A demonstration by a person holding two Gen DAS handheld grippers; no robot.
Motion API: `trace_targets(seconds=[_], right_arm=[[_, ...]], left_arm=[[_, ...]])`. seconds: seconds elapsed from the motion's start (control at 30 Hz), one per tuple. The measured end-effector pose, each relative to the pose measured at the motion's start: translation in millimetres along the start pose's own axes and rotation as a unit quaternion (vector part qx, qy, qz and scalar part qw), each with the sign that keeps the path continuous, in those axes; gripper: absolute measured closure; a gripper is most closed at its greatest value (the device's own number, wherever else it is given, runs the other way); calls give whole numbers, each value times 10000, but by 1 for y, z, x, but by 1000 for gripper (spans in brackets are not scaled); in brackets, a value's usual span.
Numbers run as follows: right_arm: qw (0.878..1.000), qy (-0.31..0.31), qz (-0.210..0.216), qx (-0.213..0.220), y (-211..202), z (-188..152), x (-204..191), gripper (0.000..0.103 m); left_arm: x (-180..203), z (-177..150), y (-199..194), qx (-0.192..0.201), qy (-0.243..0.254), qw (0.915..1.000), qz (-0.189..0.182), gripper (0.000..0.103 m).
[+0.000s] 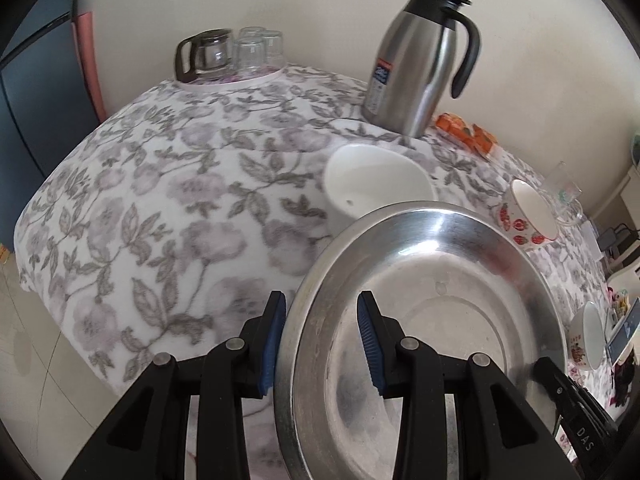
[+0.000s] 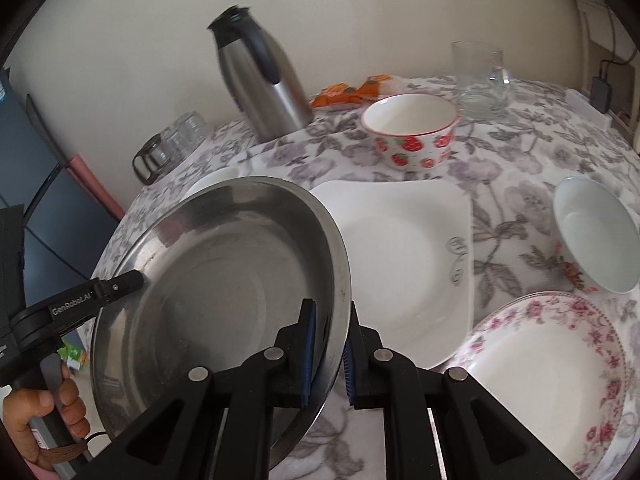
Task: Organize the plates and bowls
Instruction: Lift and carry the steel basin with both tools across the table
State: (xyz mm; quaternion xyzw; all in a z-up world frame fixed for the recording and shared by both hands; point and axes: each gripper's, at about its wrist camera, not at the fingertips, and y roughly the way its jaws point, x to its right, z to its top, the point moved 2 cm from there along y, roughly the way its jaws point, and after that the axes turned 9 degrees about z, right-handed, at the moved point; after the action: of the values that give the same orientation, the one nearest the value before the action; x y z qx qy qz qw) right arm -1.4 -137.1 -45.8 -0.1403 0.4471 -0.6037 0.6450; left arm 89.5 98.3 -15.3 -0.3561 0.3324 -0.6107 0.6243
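Left wrist view shows the left gripper (image 1: 322,344) straddling the near rim of a steel plate (image 1: 424,304): one blue pad sits outside the rim and the other lies on the plate's inner face, so the plate appears to be grasped there, though a gap shows at the rim. The plate is tilted and lifted above the flowered tablecloth (image 1: 160,208). Past its far rim a plain white bowl (image 1: 376,188) stands on the table, with a steel jug (image 1: 416,64) behind it toward the far edge. At the far left corner stands a glass pot (image 1: 206,54) with upturned glasses (image 1: 256,48). A strawberry bowl (image 1: 528,212) shows at the right edge of this view, and the tip of the right gripper (image 1: 560,384) touches the plate's right rim.

Right wrist view shows what the first cannot: the right gripper (image 2: 330,352) is clenched on the plate's opposite rim, pads pressed to both faces. Beyond it a square white plate (image 2: 400,256) lies flat on the cloth, a pink-flowered plate (image 2: 552,376) at the near right, and a small white bowl (image 2: 596,236) at the right edge. A tall glass (image 2: 480,76) stands behind the strawberry bowl, with orange packets (image 2: 348,92) beside the jug. A hand (image 2: 48,420) grips the left gripper's handle at lower left.
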Motion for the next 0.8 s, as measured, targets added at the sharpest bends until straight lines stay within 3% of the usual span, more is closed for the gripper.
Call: trace_targets(seconds=[0.43, 0.8], right_arm=[[9942, 724, -604, 516, -23, 25, 76, 90], [9922, 770, -916, 344, -4, 25, 105, 90]], left_arm=[[96, 9, 23, -291, 419, 9980, -370, 65], [125, 6, 53, -465, 423, 9970, -460, 65]])
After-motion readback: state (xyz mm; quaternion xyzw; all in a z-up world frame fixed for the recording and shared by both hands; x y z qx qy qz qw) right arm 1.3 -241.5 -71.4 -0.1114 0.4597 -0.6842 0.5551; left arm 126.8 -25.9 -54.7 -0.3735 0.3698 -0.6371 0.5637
